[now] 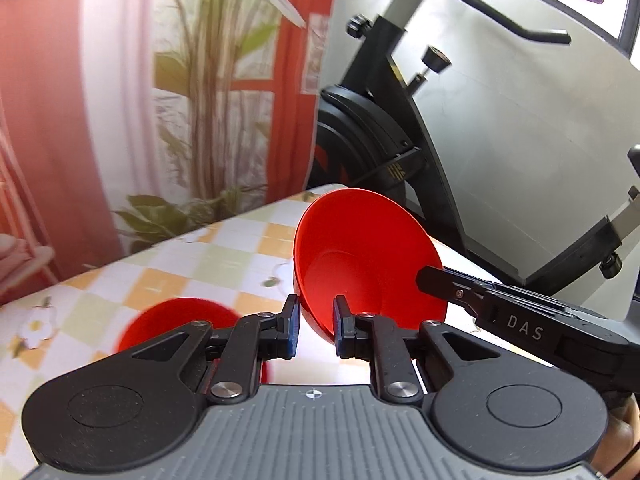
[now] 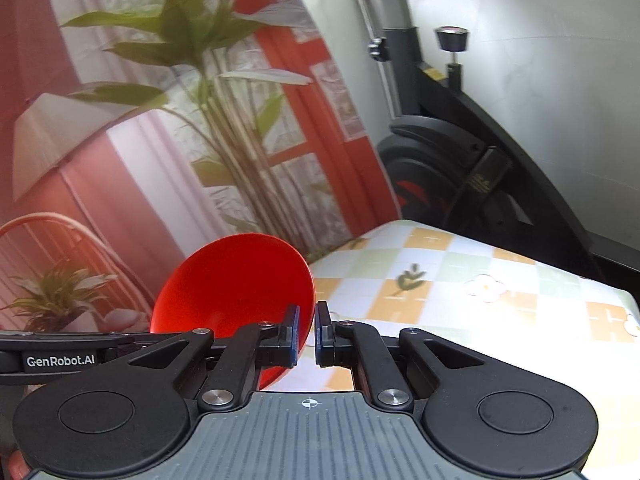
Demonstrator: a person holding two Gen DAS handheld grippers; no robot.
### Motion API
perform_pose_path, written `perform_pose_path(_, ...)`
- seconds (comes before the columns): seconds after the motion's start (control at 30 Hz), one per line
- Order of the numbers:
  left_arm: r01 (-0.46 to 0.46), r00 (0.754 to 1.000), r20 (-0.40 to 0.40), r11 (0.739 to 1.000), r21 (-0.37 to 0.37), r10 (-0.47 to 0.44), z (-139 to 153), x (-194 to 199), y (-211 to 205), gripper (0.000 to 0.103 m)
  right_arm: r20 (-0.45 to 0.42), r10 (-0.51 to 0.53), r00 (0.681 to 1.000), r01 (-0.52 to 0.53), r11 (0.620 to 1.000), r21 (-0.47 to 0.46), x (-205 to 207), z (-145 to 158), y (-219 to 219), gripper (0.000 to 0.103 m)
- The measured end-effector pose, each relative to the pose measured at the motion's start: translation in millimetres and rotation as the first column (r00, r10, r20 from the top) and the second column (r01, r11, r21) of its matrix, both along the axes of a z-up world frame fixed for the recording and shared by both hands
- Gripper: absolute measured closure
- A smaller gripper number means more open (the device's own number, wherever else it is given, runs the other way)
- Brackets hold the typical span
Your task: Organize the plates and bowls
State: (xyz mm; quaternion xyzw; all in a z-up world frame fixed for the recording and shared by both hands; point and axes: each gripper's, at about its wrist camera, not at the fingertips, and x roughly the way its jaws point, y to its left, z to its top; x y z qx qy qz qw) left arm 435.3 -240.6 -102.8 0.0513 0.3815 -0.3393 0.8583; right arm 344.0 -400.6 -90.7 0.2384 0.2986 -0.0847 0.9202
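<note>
A red bowl hangs tilted above the table, its inside facing the left wrist camera. My left gripper is shut on its near lower rim, with the wall slanting between the pads. From the right, my right gripper reaches the bowl's far rim. In the right wrist view the same red bowl has its rim pinched in my right gripper, jaws nearly together. The left gripper's body enters there from the left, its fingertips hidden. A second red bowl sits on the table, blurred and half covered.
The table wears a checked cloth with flower prints. An exercise bike stands close behind the table's far right corner. A printed backdrop of curtains and plants runs along the far edge.
</note>
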Motion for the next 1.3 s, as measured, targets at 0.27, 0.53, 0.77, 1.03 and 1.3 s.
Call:
perform_pose_path(0.27, -0.080, 0.997, -0.009, 0.997, -0.020, 0.080, 6.4, 0.7, 53.6, 0.085, 0.010, 0.086, 0.996, -0.086, 0.996, 0.022, 19.3, 2.3, 47.4, 0.096)
perform_pose_path(0.53, -0.128, 0.991, -0.043, 0.992, -0.003, 0.127, -5.5, 7.3, 77.6, 0.085, -0.017, 0.131, 0.991, -0.130, 0.991, 0.033, 30.5, -12.6, 74.2, 0.096)
perform_pose_path(0.77, -0.140, 0.987, -0.079, 0.990, 0.015, 0.141, -18.3, 14.1, 85.5, 0.085, -0.050, 0.144, 0.988, -0.142, 0.989, 0.044, 35.4, -26.5, 82.4, 0.096)
perform_pose_path(1.03, -0.151, 0.983, -0.103, 0.988, 0.036, 0.154, -30.7, 20.9, 90.4, 0.085, -0.081, 0.151, 0.985, -0.146, 0.987, 0.064, 40.9, -39.8, 87.1, 0.096)
perform_pose_path(1.3, -0.159, 0.981, -0.104, 0.986, 0.044, 0.163, -37.1, 22.6, 93.4, 0.085, -0.101, 0.154, 0.983, -0.148, 0.987, 0.063, 43.3, -45.0, 91.4, 0.096)
